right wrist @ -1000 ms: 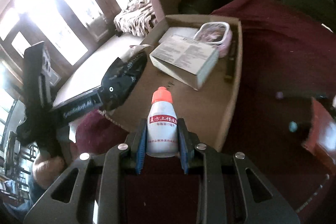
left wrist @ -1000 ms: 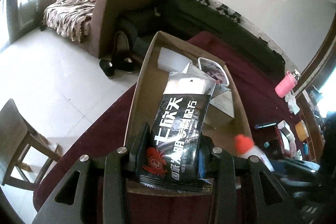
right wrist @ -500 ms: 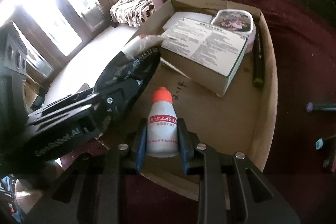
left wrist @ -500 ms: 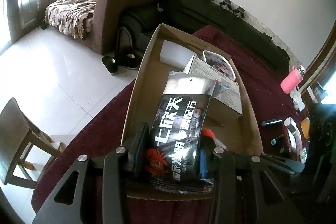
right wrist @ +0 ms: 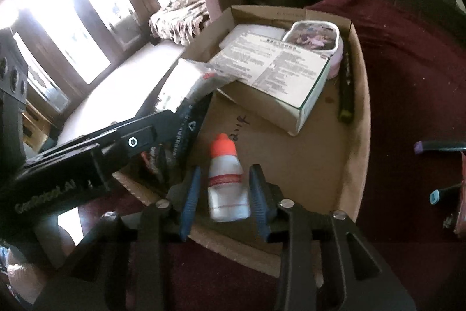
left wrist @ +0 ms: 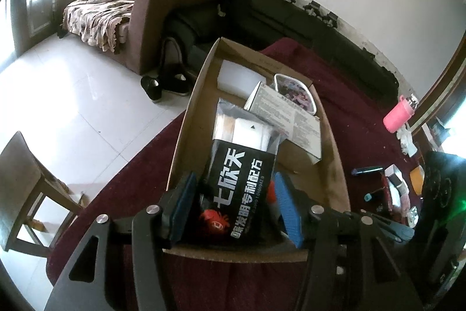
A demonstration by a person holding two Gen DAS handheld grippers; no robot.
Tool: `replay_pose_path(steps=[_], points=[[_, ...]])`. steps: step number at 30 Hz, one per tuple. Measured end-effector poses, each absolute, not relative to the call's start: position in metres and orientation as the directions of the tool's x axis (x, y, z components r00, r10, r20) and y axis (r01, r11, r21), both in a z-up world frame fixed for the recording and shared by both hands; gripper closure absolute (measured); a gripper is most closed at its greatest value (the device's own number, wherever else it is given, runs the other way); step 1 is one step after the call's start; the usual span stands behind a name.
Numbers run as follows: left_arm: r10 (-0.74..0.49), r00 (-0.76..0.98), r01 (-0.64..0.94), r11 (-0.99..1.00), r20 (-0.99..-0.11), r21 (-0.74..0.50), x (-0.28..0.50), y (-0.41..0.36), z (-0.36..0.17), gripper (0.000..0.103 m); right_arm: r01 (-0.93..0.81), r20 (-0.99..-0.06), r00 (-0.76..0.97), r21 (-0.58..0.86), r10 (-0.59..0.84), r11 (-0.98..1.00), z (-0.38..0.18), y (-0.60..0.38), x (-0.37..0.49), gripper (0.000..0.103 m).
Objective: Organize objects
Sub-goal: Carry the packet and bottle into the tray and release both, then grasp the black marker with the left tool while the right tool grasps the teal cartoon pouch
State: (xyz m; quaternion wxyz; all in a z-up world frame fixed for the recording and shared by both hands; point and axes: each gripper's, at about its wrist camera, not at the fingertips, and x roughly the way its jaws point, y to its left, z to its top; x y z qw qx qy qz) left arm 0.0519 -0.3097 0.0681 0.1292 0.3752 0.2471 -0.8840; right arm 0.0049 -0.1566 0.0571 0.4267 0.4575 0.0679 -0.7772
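A black packet [left wrist: 238,188] with white characters and a silver top lies in the cardboard box [left wrist: 186,136]. It sits between the blue pads of my left gripper [left wrist: 234,194], whose jaws are opening and stand clear of it on both sides. A small white bottle [right wrist: 225,185] with an orange-red cap is blurred between the pads of my right gripper [right wrist: 226,169]. Those jaws are opening too, with gaps on either side of the bottle. It is over the near end of the box [right wrist: 361,107]. The left gripper's finger [right wrist: 131,142] crosses the right wrist view.
Further back in the box are a white printed carton [right wrist: 276,72], a pink tin with a picture lid [right wrist: 314,34], a white block [left wrist: 238,75] and a dark pen [right wrist: 346,89]. On the dark red cloth to the right lie pens [left wrist: 367,171] and a pink bottle [left wrist: 397,117]. A wooden stool [left wrist: 23,179] stands left.
Both grippers were shut on their things and now stand apart from them. The packet has sunk flatter into the box. The right gripper moved in over the box edge with the bottle.
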Motion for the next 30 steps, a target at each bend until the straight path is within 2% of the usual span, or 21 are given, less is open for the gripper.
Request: replay_pose_path(steps=[8,12,16,23,26,28,30], points=[[-0.047,-0.71,0.398,-0.85,-0.703,-0.345,0.058,-0.3,0.086,0.052,0.714,-0.718,-0.199,0.361,-0.667,-0.6,0.079,-0.119,0.018,0.068],[-0.026,-0.717,0.35,-0.877,-0.697,-0.328,0.052,-0.275,0.095,0.052,0.685,-0.703,-0.206,0.392,-0.68,-0.614,0.085,-0.091,0.017,0.056],[0.008,-0.719,0.287,-0.907,-0.695,-0.307,0.045,-0.243,0.1,0.052,0.641,-0.68,-0.233,0.43,-0.695,-0.636,0.092,-0.046,0.013,0.056],[0.136,-0.675,0.092,-0.96,-0.725,-0.265,0.026,-0.155,0.093,0.053,0.508,-0.657,-0.367,0.451,-0.659,-0.733,0.1,0.065,-0.008,0.056],[0.24,-0.621,-0.035,-0.959,-0.746,-0.28,0.014,-0.107,0.083,0.053,0.402,-0.652,-0.458,0.455,-0.605,-0.795,0.102,0.123,-0.022,0.056],[0.325,-0.565,-0.127,-0.942,-0.758,-0.309,0.007,-0.073,0.075,0.053,0.296,-0.653,-0.524,0.463,-0.548,-0.835,0.1,0.169,-0.032,0.048],[0.358,-0.512,-0.21,-0.933,-0.78,-0.291,0.0,-0.037,0.066,0.053,0.185,-0.662,-0.57,0.474,-0.487,-0.861,0.093,0.211,-0.041,0.048]])
